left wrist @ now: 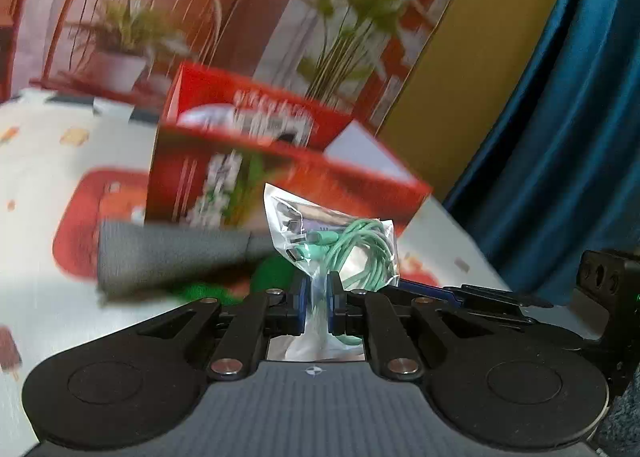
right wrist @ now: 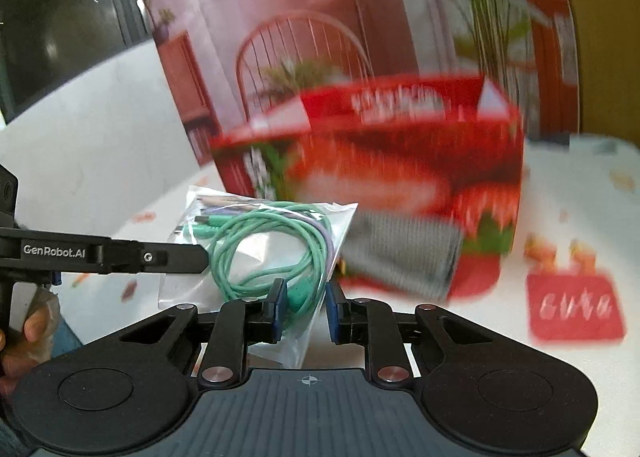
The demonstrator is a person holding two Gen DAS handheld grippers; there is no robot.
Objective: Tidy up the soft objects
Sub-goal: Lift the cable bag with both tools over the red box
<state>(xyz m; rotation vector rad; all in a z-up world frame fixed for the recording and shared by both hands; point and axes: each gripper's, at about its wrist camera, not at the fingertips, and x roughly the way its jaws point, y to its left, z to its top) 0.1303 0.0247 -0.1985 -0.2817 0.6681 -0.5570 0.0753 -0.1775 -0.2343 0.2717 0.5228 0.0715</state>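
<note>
A clear plastic bag of coiled green cable (left wrist: 340,245) is pinched between my left gripper's (left wrist: 318,307) blue pads and held up above the table. In the right wrist view the same bag (right wrist: 264,241) hangs in front of my right gripper (right wrist: 306,309), whose jaws stand apart around the bag's lower corner without clamping it. The left gripper's finger (right wrist: 172,255) reaches into that view from the left, against the bag. A grey knitted roll (left wrist: 172,257) (right wrist: 400,253) lies on the table just behind the bag.
An open red printed box (left wrist: 260,161) (right wrist: 380,161) stands behind the roll. A red tray (left wrist: 84,217) lies to its left. A picture panel of a chair and plants backs the table, with a blue curtain (left wrist: 560,137) at right. A red card (right wrist: 574,305) lies at right.
</note>
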